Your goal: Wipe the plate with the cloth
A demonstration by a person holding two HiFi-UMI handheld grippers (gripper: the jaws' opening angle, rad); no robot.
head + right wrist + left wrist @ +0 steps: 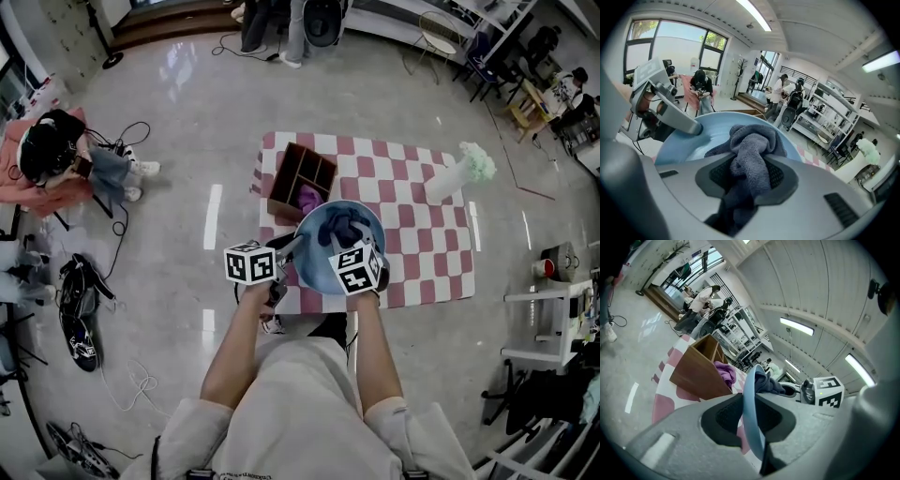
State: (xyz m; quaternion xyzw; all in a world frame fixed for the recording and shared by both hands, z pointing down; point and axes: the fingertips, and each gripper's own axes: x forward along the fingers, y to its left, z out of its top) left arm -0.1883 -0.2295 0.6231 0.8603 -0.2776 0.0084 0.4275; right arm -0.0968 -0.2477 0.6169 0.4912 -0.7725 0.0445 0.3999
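A light blue plate (323, 253) is held up over the near edge of the checked table (427, 244). My left gripper (291, 251) is shut on its left rim; in the left gripper view the plate (751, 413) stands edge-on between the jaws. My right gripper (354, 246) is shut on a dark blue-grey cloth (345, 228) that rests bunched on the plate's face. The right gripper view shows the cloth (749, 154) pinched between the jaws against the plate (698, 138), with the left gripper (689, 127) at the rim.
A brown wooden divided box (302, 178) with a purple cloth (309, 199) inside stands on the table's far left. A white vase with pale green flowers (459, 171) lies at the far right. People sit and stand around the room; cables lie on the floor.
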